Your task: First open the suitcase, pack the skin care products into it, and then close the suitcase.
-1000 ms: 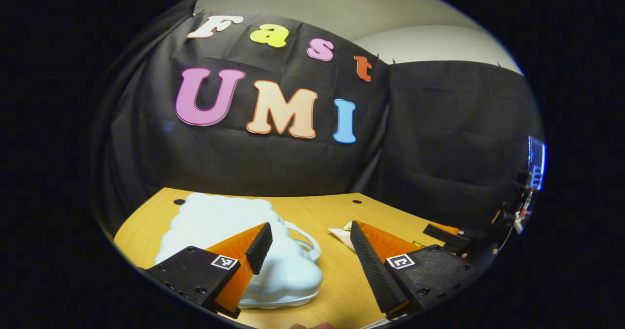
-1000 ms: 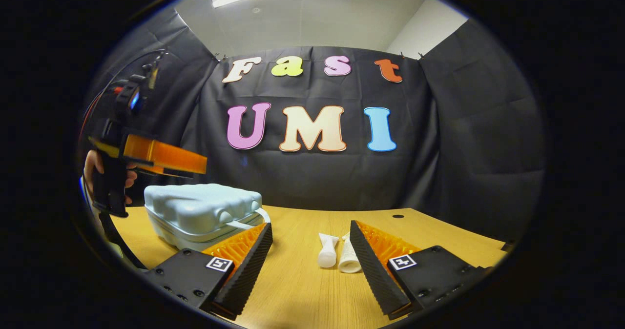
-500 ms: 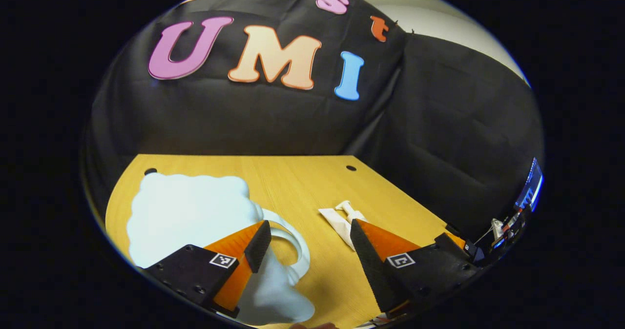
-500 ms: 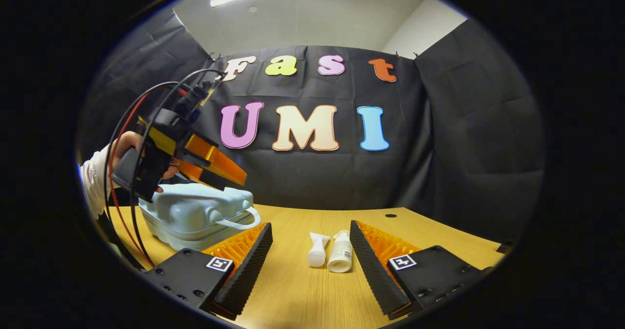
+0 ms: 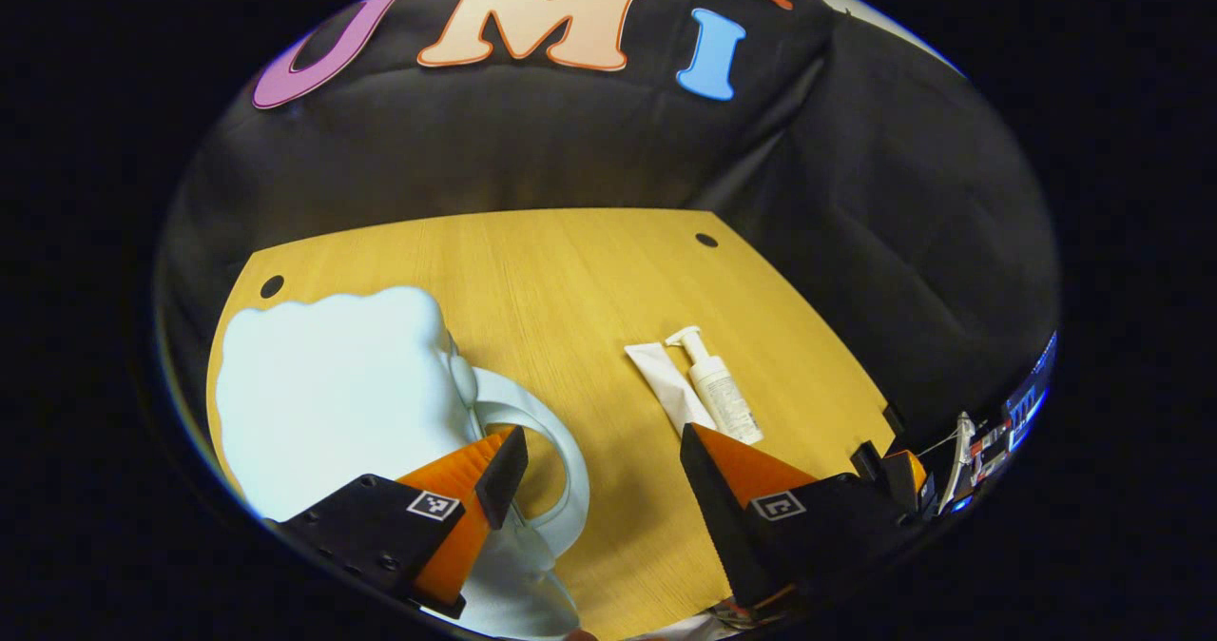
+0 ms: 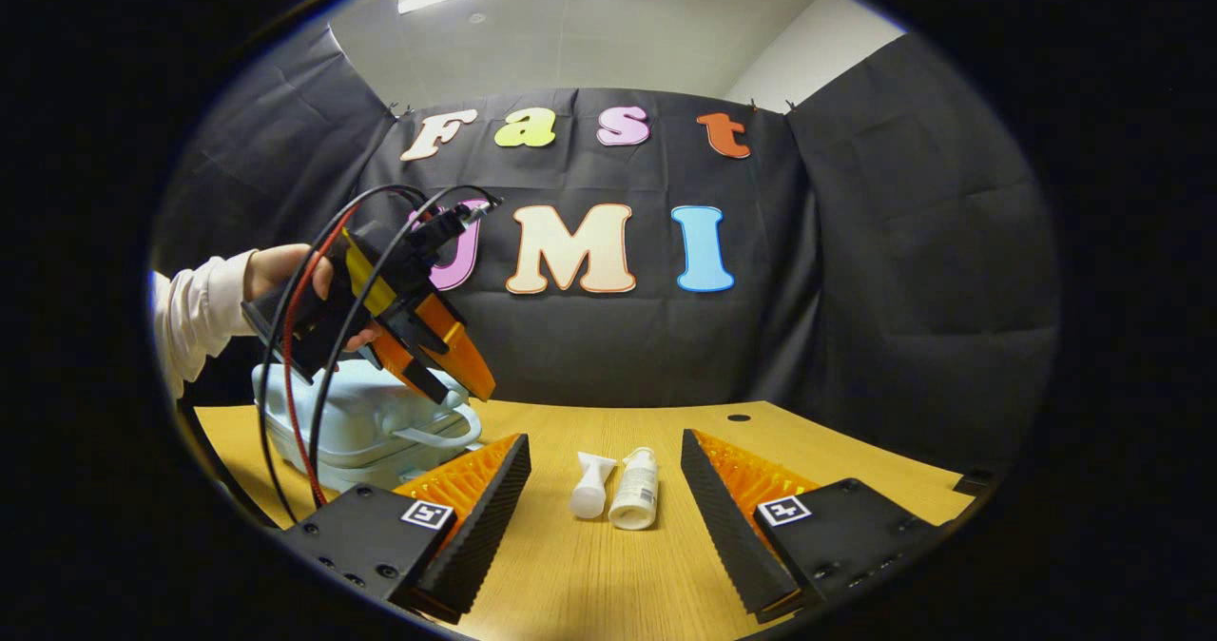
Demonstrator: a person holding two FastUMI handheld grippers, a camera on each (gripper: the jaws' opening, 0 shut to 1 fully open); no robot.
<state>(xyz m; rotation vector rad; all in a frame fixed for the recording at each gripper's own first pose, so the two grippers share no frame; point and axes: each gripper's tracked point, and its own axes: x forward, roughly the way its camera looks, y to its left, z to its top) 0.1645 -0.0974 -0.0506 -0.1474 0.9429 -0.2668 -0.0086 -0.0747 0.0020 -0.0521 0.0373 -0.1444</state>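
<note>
White sleeve [image 6: 195,313]; red, black cables [image 6: 314,337]; square markers on black mounts [image 6: 371,536].

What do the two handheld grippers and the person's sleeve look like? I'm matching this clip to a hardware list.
Each gripper, the left gripper and the right gripper, has two wedge-shaped ribbed fingers on black blocks bearing square black-and-white markers. In the right gripper view, the left one shows an orange and yellow body, a dark handle and looping red and black cables. The sleeve is white.
</note>
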